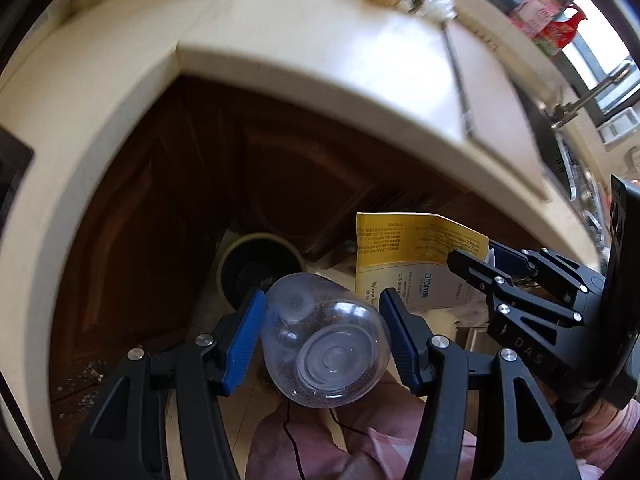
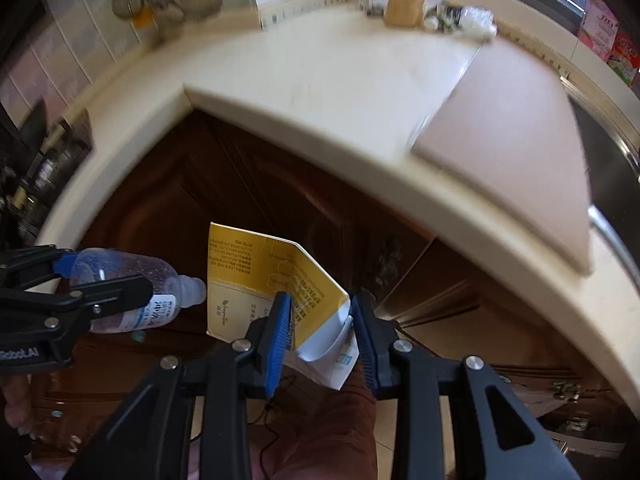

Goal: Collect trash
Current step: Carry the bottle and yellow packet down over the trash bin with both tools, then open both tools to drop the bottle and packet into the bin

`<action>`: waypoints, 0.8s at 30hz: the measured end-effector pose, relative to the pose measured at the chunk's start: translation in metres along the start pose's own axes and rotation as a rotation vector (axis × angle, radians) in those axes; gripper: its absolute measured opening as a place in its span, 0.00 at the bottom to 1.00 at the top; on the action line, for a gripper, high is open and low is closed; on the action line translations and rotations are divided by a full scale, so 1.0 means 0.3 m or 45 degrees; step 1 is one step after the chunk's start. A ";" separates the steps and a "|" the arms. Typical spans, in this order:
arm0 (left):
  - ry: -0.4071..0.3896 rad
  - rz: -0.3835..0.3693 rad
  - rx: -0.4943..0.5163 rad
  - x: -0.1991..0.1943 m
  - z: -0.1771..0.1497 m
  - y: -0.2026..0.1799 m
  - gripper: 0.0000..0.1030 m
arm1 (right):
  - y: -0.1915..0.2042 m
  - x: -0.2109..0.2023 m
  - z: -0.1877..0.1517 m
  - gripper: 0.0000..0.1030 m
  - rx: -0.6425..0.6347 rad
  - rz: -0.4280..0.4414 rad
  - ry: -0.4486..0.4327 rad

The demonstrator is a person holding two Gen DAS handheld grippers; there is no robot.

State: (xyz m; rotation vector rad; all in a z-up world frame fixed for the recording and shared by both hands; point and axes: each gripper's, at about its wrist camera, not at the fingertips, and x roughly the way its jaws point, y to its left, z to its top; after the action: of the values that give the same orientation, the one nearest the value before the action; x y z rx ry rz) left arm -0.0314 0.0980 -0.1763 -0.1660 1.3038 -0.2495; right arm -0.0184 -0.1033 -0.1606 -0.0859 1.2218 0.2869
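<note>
Your left tool (image 1: 322,340) is clenched on the clear bottle (image 1: 324,340), whose long axis runs away from you with the cap end pointing down toward the round bin (image 1: 260,268) on the floor below the bench (image 1: 320,64); that bin lies just beyond and slightly left of the bottle, so this hand looks the nearer one. To the right, your right tool (image 2: 320,332) grasps the folded yellow carton (image 2: 276,280), which sticks up and far from the pads, beside the bottle and further right of the bin.
</note>
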 end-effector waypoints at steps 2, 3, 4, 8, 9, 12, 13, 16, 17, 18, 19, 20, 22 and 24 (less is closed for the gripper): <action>0.014 -0.003 -0.019 0.083 -0.018 0.042 0.56 | 0.007 0.080 -0.024 0.31 0.012 -0.010 0.030; 0.018 -0.005 -0.028 0.121 -0.028 0.062 0.56 | 0.010 0.143 -0.042 0.31 0.023 -0.011 0.052; 0.026 0.000 -0.040 0.175 -0.039 0.088 0.56 | 0.012 0.192 -0.056 0.31 0.030 -0.017 0.066; 0.056 0.027 -0.073 0.358 -0.064 0.169 0.56 | 0.015 0.419 -0.105 0.31 0.061 -0.045 0.148; 0.063 0.037 -0.083 0.414 -0.065 0.195 0.56 | 0.018 0.491 -0.119 0.31 0.062 -0.059 0.168; 0.107 0.064 -0.116 0.570 -0.072 0.265 0.56 | 0.025 0.663 -0.147 0.31 0.063 -0.073 0.220; 0.126 0.071 -0.131 0.627 -0.069 0.285 0.56 | 0.028 0.710 -0.153 0.31 0.064 -0.078 0.235; 0.158 0.105 -0.138 0.744 -0.067 0.328 0.57 | 0.038 0.851 -0.164 0.31 0.055 -0.079 0.271; 0.170 0.128 -0.126 0.790 -0.064 0.339 0.57 | 0.043 0.888 -0.165 0.32 0.053 -0.079 0.282; 0.178 0.144 -0.117 0.817 -0.065 0.343 0.57 | 0.048 0.925 -0.164 0.32 0.049 -0.070 0.290; 0.187 0.157 -0.109 0.841 -0.065 0.352 0.57 | 0.055 0.957 -0.163 0.32 0.043 -0.059 0.291; 0.204 0.168 -0.100 0.867 -0.074 0.373 0.58 | 0.062 0.993 -0.142 0.33 0.031 -0.061 0.296; 0.225 0.186 -0.095 0.902 -0.074 0.389 0.70 | 0.085 1.040 -0.144 0.33 0.017 -0.068 0.294; 0.219 0.226 -0.086 0.926 -0.077 0.413 0.75 | 0.096 1.086 -0.138 0.35 0.010 -0.034 0.285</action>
State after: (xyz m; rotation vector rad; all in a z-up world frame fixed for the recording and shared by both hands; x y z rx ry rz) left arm 0.0246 0.1414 -0.4732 -0.0869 1.4893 -0.0694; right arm 0.0375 -0.0289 -0.4769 -0.1299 1.4424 0.2537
